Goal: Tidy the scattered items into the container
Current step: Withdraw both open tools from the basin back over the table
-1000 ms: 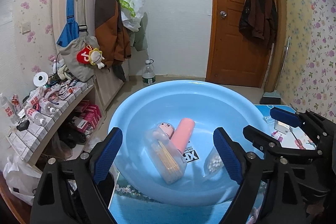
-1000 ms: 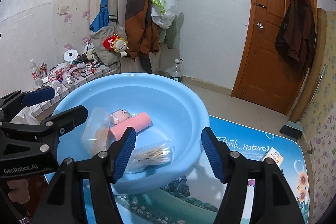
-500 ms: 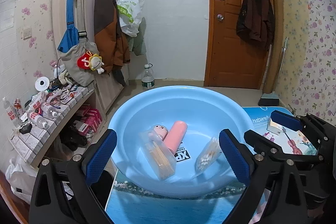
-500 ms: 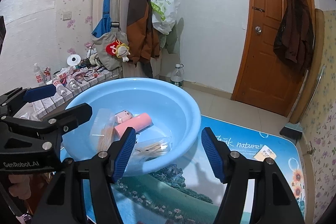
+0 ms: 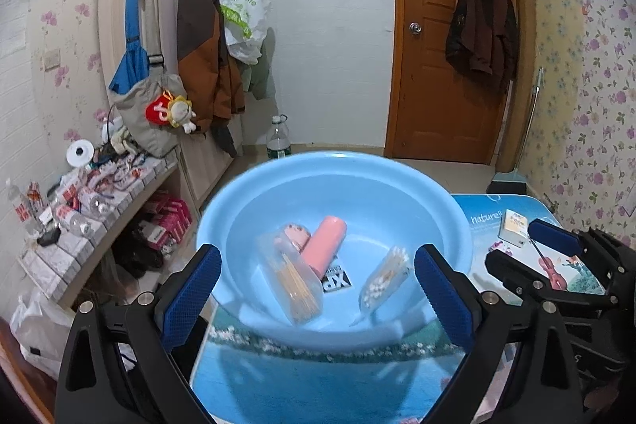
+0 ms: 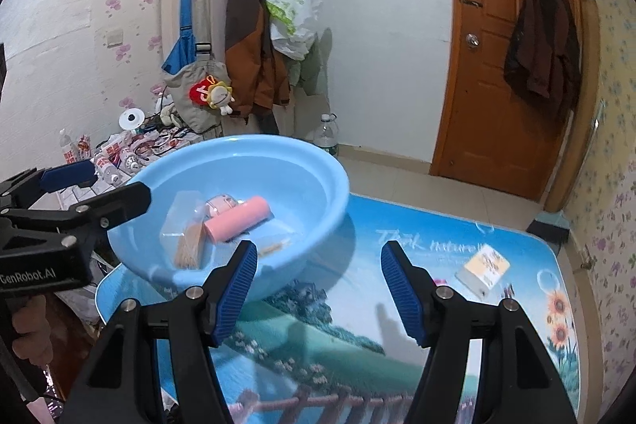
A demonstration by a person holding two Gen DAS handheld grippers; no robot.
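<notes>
To the right of the blue basin (image 6: 238, 161), the small box (image 6: 483, 269) lies alone on the bench (image 6: 357, 324), so the right gripper (image 6: 316, 291), jaws half-open and empty, should straddle its narrow sides, while the left gripper (image 5: 316, 299) hangs wide and empty.

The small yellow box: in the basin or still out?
Out. The small yellow box lies on the table mat, right of the blue basin.

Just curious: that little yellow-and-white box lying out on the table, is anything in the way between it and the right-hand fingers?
Nothing visible. The small box lies alone on bare table mat, right of the open right gripper; the basin sits left.
</notes>
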